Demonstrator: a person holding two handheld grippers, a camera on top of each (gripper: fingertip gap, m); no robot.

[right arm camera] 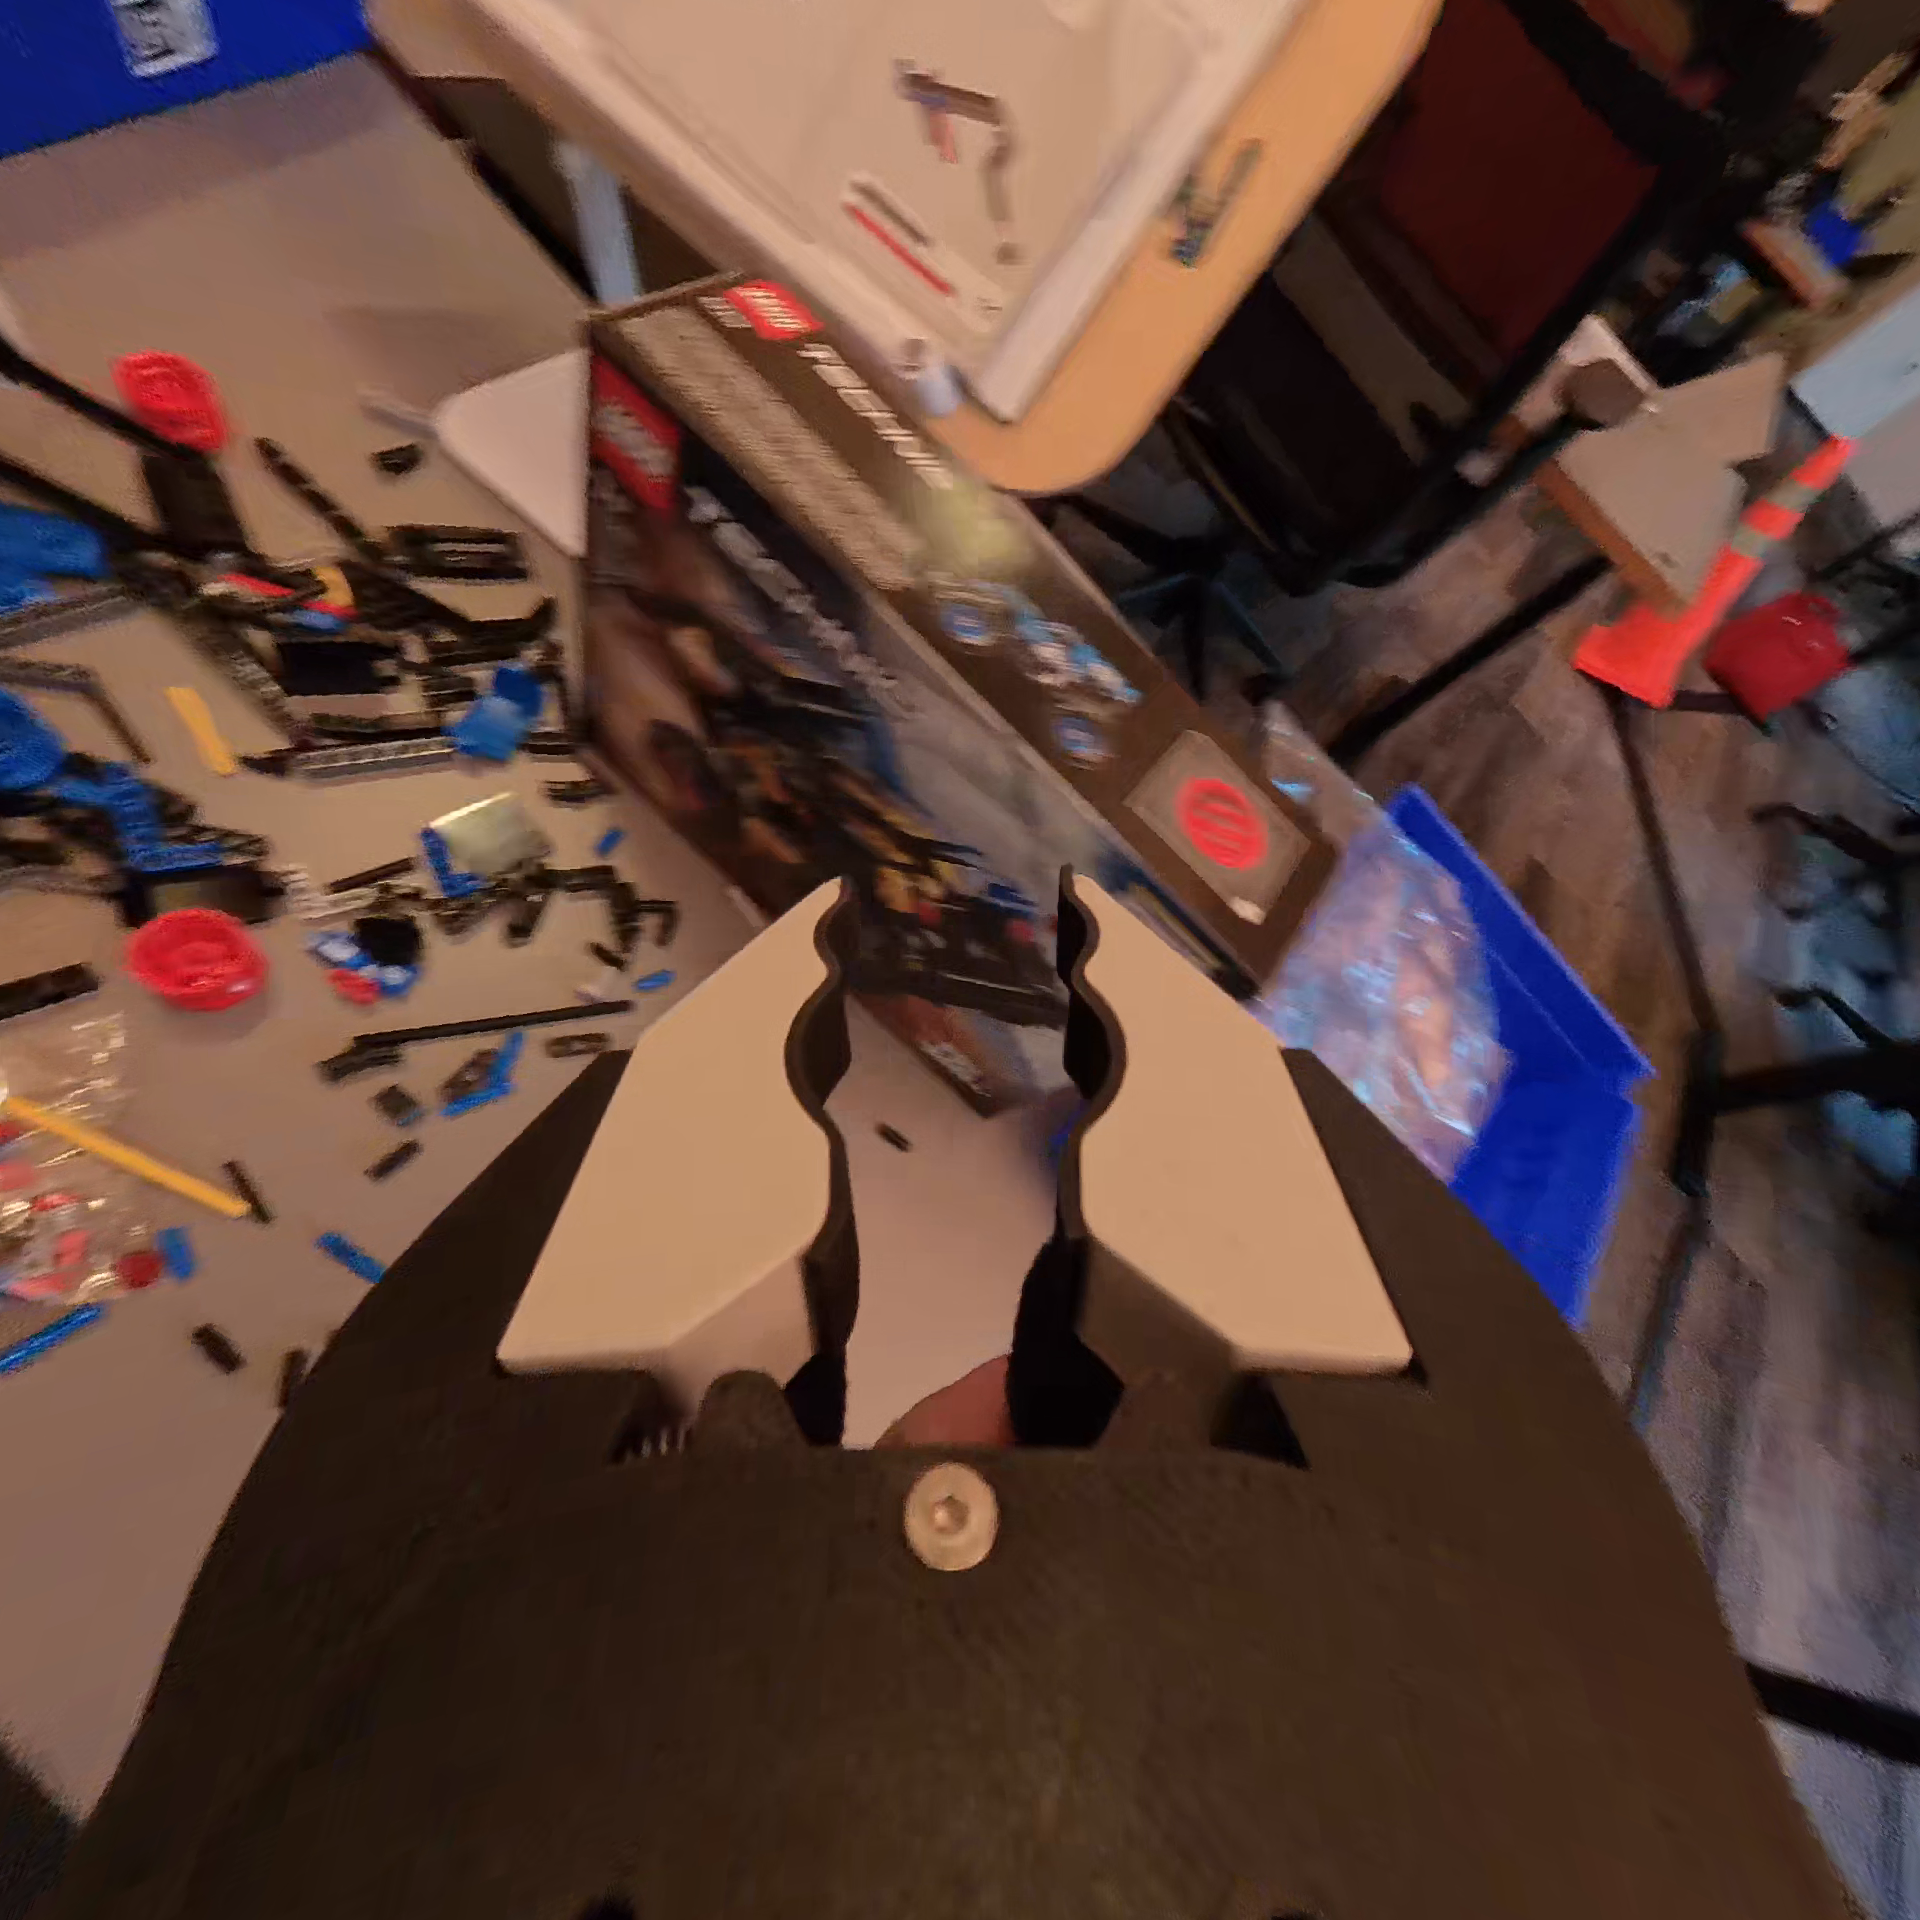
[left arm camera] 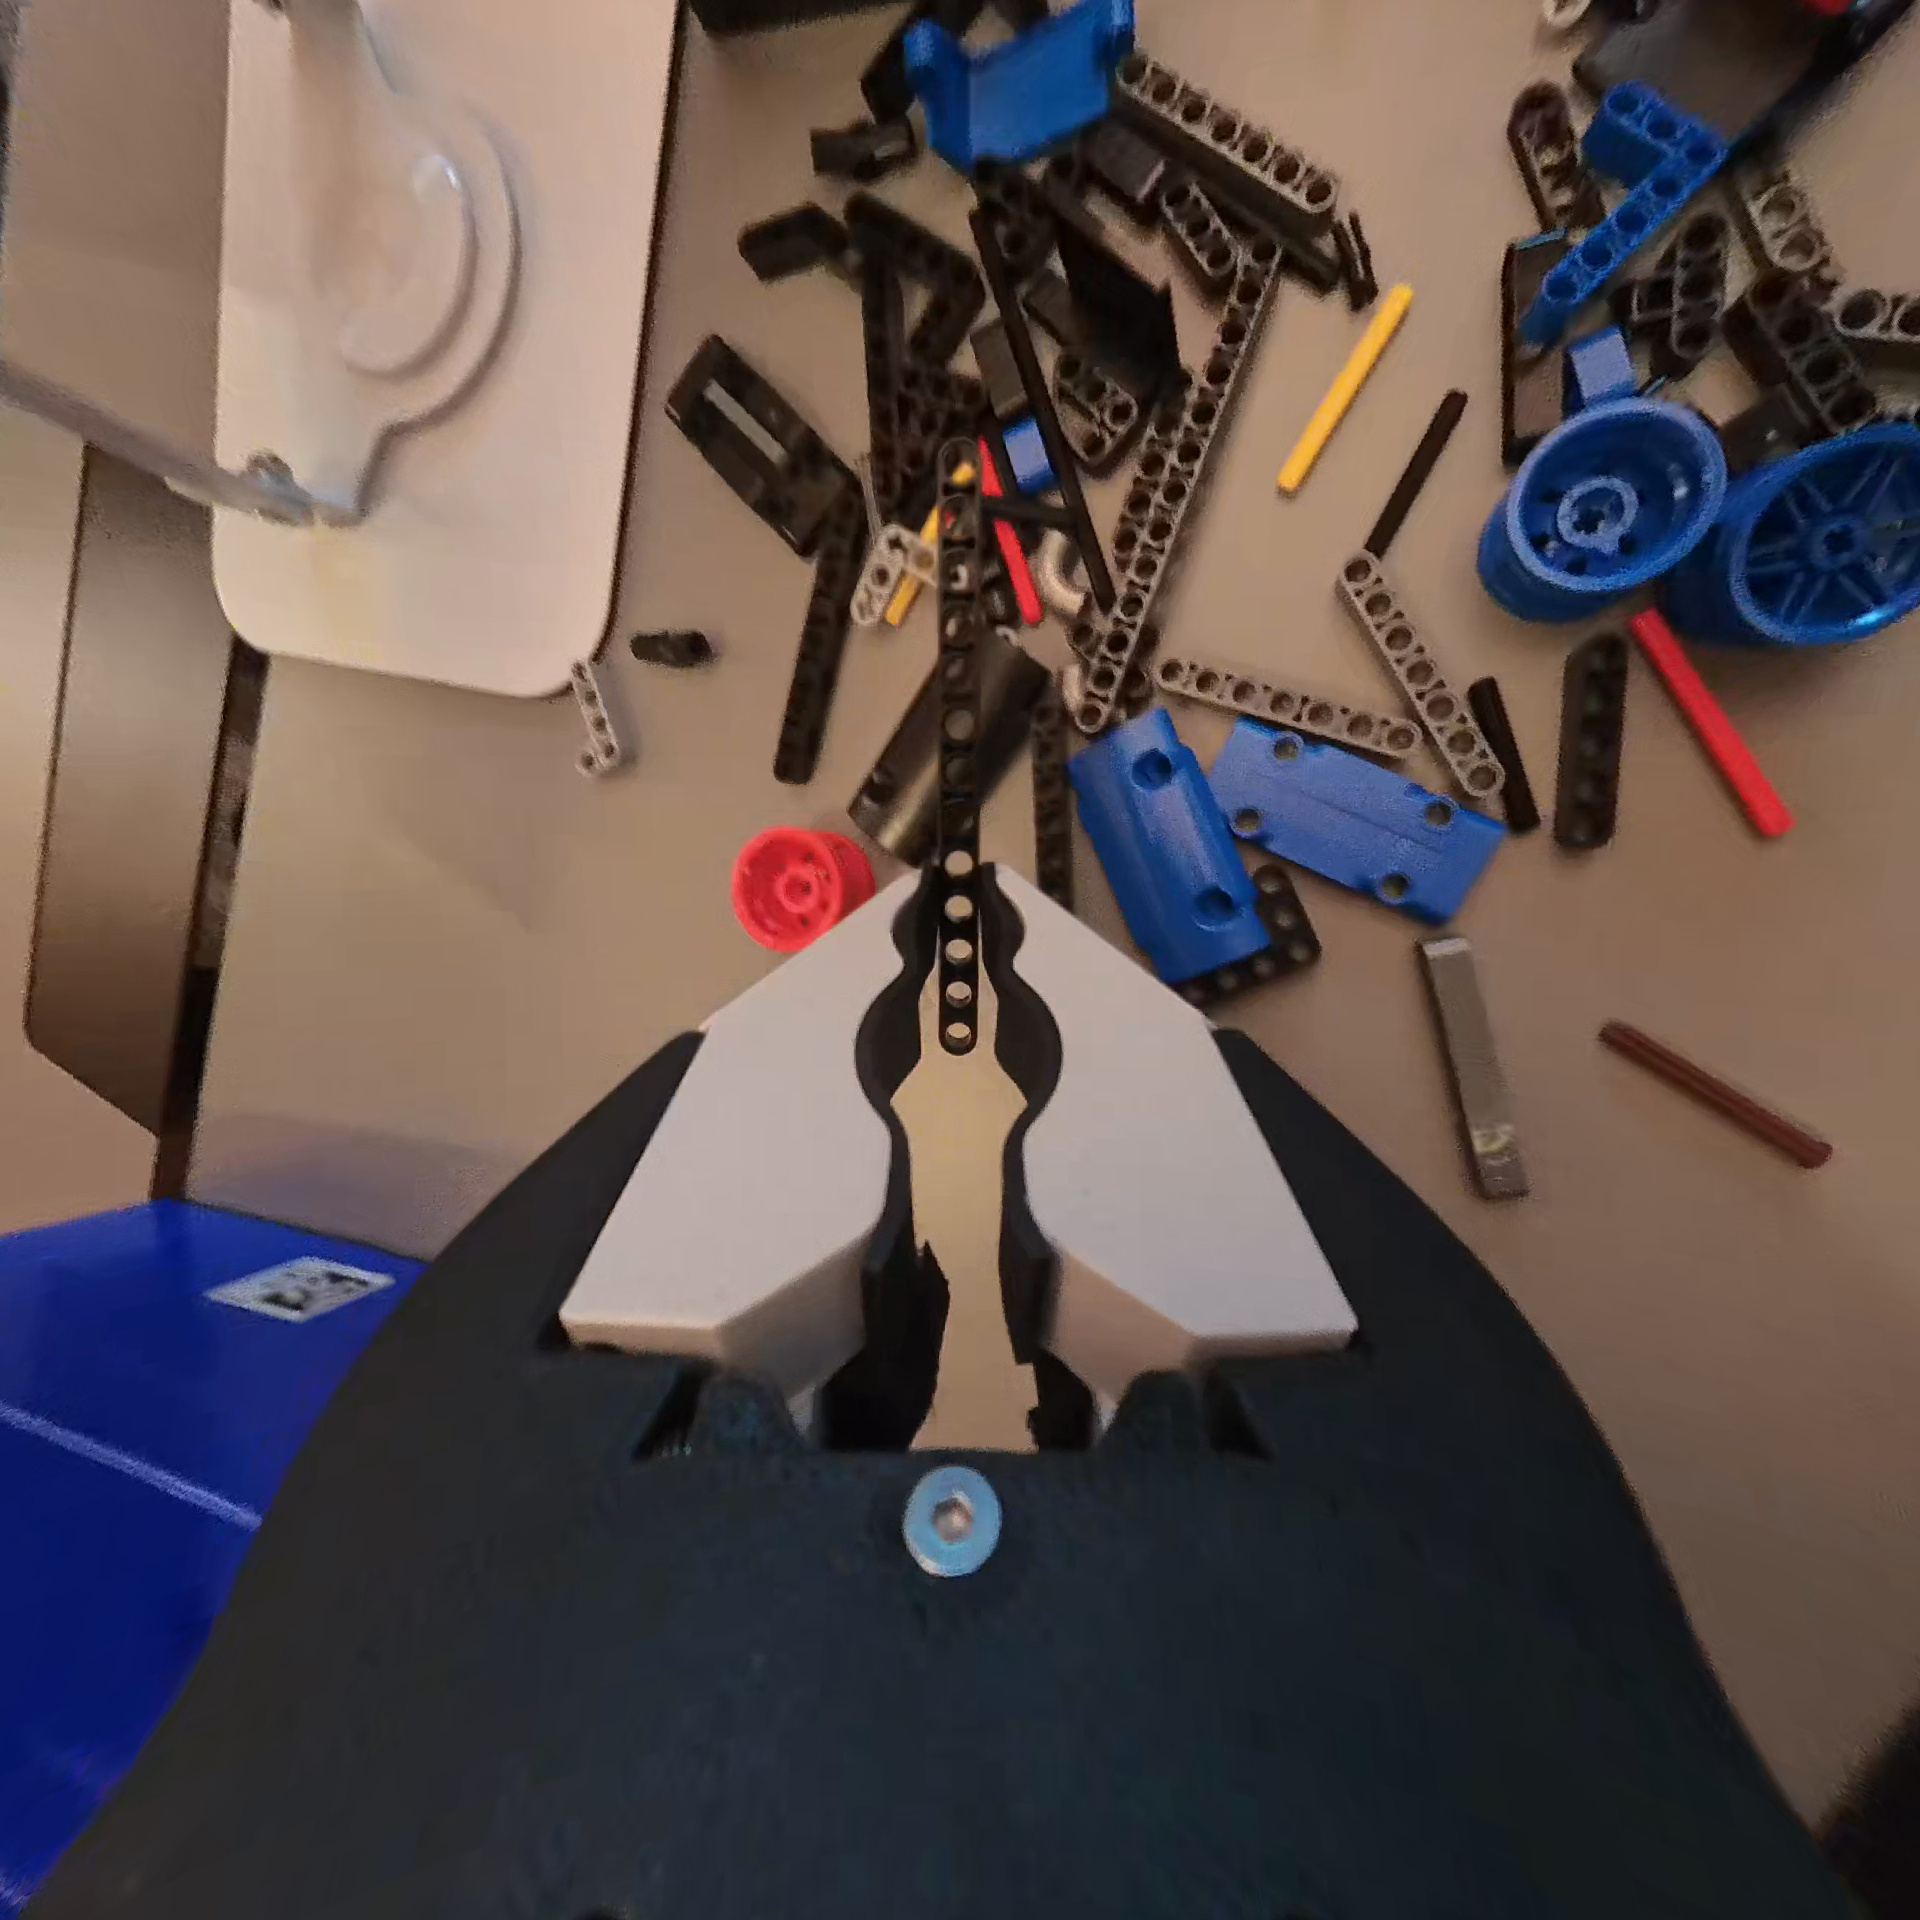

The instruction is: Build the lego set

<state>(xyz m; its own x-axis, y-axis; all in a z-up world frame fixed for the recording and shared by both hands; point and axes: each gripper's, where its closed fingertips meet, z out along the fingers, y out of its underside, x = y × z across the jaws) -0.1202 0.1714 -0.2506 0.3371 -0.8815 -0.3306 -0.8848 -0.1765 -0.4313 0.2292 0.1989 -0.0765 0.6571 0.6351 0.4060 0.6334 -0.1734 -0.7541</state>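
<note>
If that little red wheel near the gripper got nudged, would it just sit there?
The red wheel looks round and lies on its side, so it would probably slide. Tipped onto its rim, it might roll across the smooth table. It seems light plastic.

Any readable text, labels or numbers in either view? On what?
Set box: logos and lettering, motion-blurred, not transcribed.
White sticker on blue bin: code pattern, too small to read.
White sheet: diagrams, no legible text.

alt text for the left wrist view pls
The left claw is shut on a long thin black plastic beam with holes, held above a tan table strewn with black, grey and blue building pieces, beside a small red plastic wheel hub.
</note>
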